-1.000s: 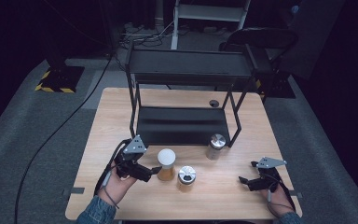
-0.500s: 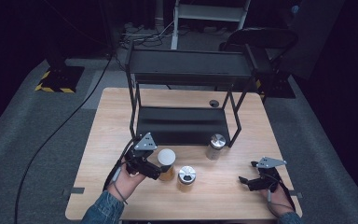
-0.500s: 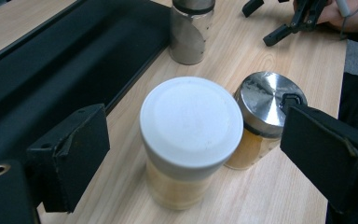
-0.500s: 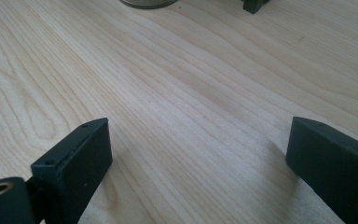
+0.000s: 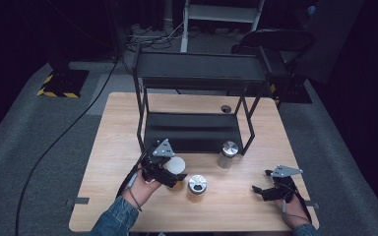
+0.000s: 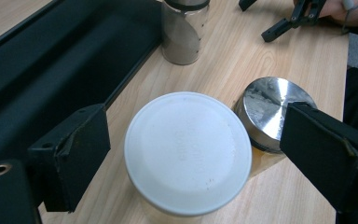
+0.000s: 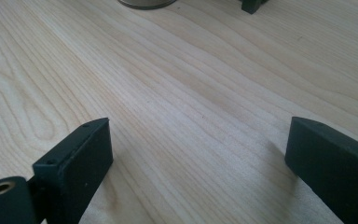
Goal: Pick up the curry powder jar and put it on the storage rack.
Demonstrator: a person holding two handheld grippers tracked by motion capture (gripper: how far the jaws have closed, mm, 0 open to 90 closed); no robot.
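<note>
A jar with a white lid (image 5: 176,164) (image 6: 187,151) stands on the wooden table (image 5: 118,147), just in front of the black rack. My left gripper (image 5: 174,173) (image 6: 200,158) is open, with one jaw on each side of this jar and a gap showing beside the lid. Right beside it stands a short jar with a shiny metal lid (image 5: 196,184) (image 6: 270,109). A taller steel canister (image 5: 228,154) (image 6: 182,32) stands by the rack's right leg. My right gripper (image 5: 262,181) (image 7: 200,158) is open over bare wood at the front right, holding nothing.
A black two-tier rack (image 5: 192,132) takes up the middle and back of the table, its upper shelf (image 5: 202,69) overhanging the lower. A small round hole (image 5: 225,108) sits behind it. A cable (image 5: 64,137) runs across the floor on the left. Bare wood lies between the jars and the right gripper.
My left gripper has moved to the right, toward the white-lidded jar, and its jaws now straddle it. The right gripper and the jars have stayed where they were.
</note>
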